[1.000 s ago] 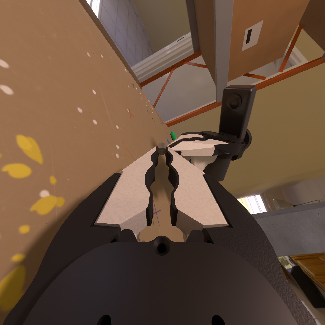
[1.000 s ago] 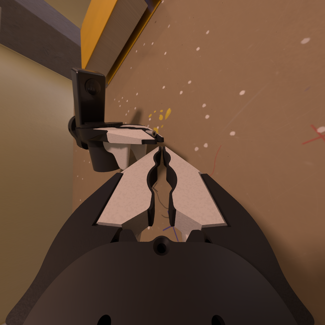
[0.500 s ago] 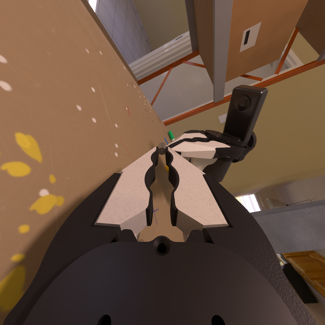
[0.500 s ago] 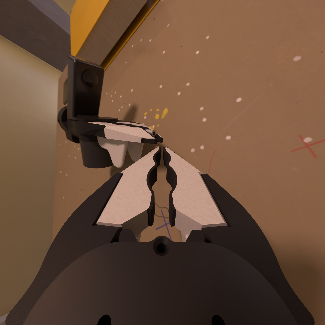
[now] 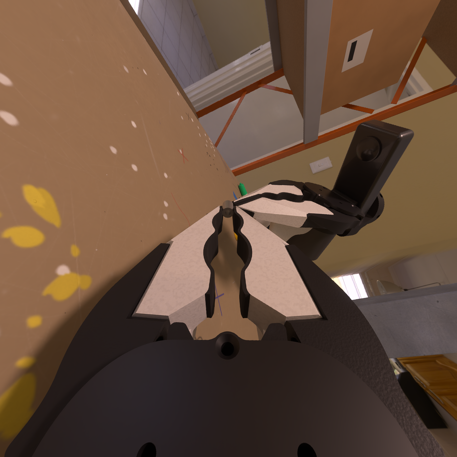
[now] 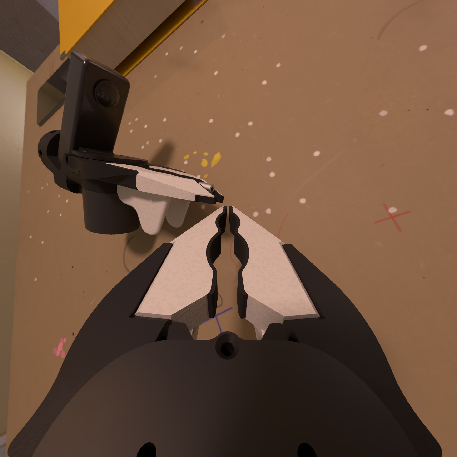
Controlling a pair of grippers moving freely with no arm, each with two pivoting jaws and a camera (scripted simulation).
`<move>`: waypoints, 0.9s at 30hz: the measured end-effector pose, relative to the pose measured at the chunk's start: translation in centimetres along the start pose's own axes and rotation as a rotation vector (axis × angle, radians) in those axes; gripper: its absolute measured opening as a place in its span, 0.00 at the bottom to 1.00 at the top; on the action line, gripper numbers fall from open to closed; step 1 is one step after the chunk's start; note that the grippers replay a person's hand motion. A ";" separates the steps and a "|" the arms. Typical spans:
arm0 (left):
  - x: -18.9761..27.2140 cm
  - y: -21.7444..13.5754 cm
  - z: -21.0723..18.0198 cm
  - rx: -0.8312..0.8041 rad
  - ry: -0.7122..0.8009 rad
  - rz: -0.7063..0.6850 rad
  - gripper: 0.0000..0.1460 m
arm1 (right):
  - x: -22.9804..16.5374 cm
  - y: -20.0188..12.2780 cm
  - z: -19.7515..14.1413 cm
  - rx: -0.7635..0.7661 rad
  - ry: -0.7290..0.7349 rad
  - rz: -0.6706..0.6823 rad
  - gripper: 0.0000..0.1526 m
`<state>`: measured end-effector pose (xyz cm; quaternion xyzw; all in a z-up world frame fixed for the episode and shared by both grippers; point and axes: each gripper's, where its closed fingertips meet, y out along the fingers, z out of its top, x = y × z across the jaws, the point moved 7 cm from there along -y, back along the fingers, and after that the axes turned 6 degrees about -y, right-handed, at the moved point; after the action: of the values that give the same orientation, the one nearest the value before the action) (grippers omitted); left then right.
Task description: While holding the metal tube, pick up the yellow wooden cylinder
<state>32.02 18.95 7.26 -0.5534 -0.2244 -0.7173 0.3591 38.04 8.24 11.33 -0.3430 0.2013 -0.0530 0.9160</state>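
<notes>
My left gripper (image 5: pixel 227 215) is shut on the small grey metal tube (image 5: pixel 227 209), held end-on at its fingertips. The tube also shows in the right wrist view (image 6: pixel 209 187), pinched in the left gripper (image 6: pixel 218 197). A small yellow patch, the yellow wooden cylinder (image 5: pixel 235 236), shows through the gap between my left fingers and is mostly hidden. My right gripper (image 6: pixel 227 209) is shut with nothing visible between its fingertips. In the left wrist view the right gripper (image 5: pixel 239 202) lies with its tips right beside the tube.
Both grippers hang over a brown worktop (image 6: pixel 333 123) speckled with white and yellow paint and pen crosses. A small green object (image 5: pixel 242 189) stands beyond the tube. A yellow-orange beam (image 6: pixel 111 22) and a metal bracket (image 6: pixel 49 99) sit at the table's far edge.
The right gripper has shifted and tilted, and the table marks slide down in its view. The left gripper looks larger and farther up-left there. The left gripper keeps the tube.
</notes>
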 end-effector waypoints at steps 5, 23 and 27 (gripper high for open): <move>-0.2 0.0 0.1 -0.007 -0.043 -0.020 0.05 | -0.2 0.0 0.2 -0.012 -0.041 -0.040 0.01; -0.6 -0.1 0.5 -0.013 -0.145 -0.064 0.05 | -0.4 0.2 0.8 -0.009 -0.042 -0.028 0.15; -0.6 -0.1 0.5 -0.013 -0.145 -0.063 0.05 | -0.4 0.1 0.9 0.002 -0.038 -0.023 0.15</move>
<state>32.30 19.54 6.80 -0.5990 -0.2624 -0.6877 0.3154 38.06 8.97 12.07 -0.3454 0.1799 -0.0571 0.9193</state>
